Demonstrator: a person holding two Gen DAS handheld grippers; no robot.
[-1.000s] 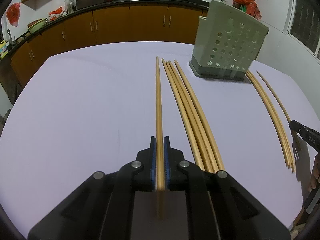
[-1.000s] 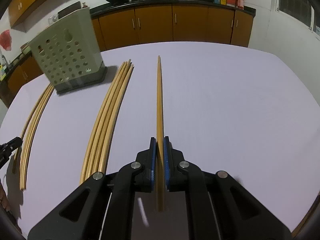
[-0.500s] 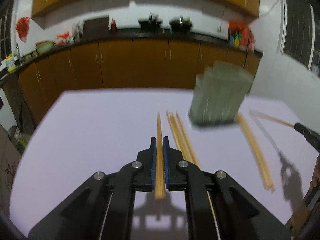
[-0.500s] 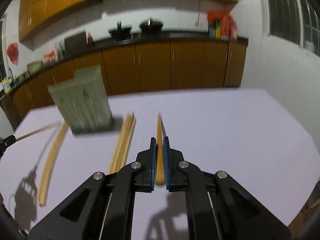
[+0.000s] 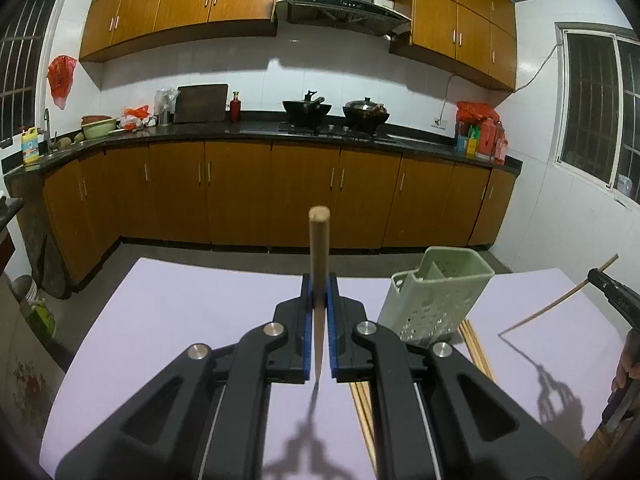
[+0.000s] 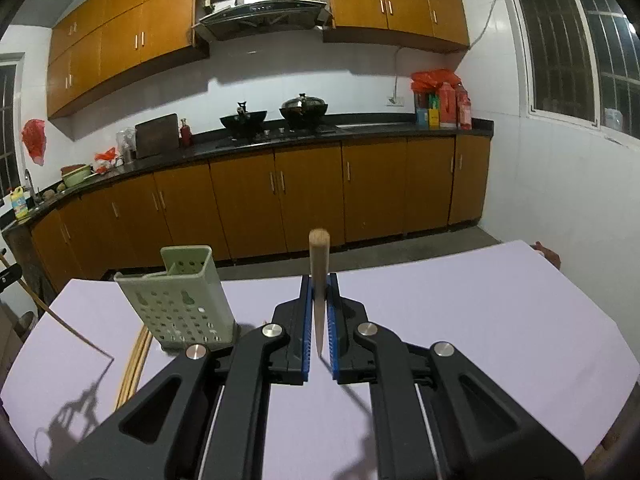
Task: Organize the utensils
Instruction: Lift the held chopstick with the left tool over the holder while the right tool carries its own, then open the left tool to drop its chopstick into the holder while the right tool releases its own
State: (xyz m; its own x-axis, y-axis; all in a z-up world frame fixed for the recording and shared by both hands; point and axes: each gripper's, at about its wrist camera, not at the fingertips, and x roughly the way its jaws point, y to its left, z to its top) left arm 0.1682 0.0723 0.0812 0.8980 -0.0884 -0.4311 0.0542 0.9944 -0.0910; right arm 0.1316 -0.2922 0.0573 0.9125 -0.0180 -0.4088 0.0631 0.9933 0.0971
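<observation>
Both grippers carry a chopstick, lifted clear of the table.

The left gripper has its blue pads pinched on a round pale wooden chopstick; the right gripper clamps a second wooden chopstick likewise. The pale green perforated plastic utensil holder stands on the lilac table, more loose chopsticks beside its base. Judged: transport step; next, tip each stick upright over the holder's open top.
</observation>
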